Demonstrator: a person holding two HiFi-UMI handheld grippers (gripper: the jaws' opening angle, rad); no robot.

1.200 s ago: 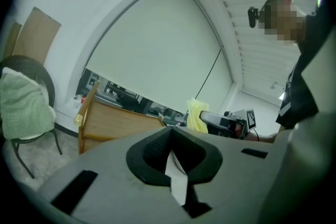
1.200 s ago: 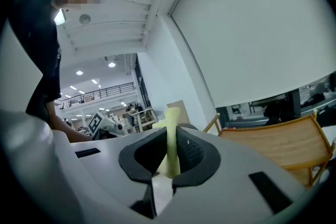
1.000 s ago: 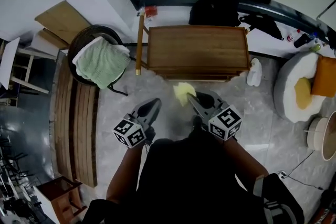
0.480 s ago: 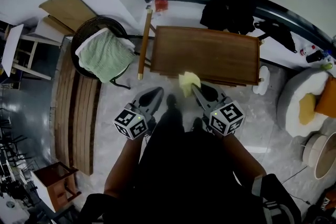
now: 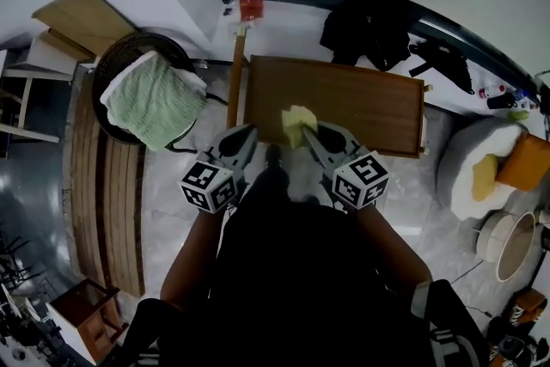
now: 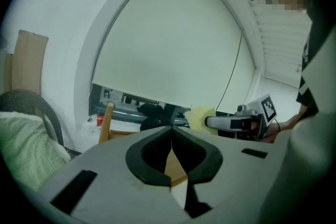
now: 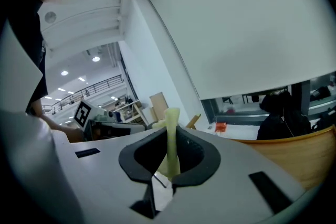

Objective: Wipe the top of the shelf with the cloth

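The right tongs [image 5: 304,131], pinching the cloth [image 5: 296,121], are arriving over the near edge of the shelf [image 5: 365,103], likely to begin wiping, while the left tongs [image 5: 251,131] are staying pressed together.

No words, numbers or brand names can be read anywhere. The only sign-like marks are black-and-white square code patterns on the cubes of the left gripper [image 5: 248,131] and the right gripper [image 5: 306,127]. Any print on the small red box [image 5: 250,9] by the wall is too small to read.
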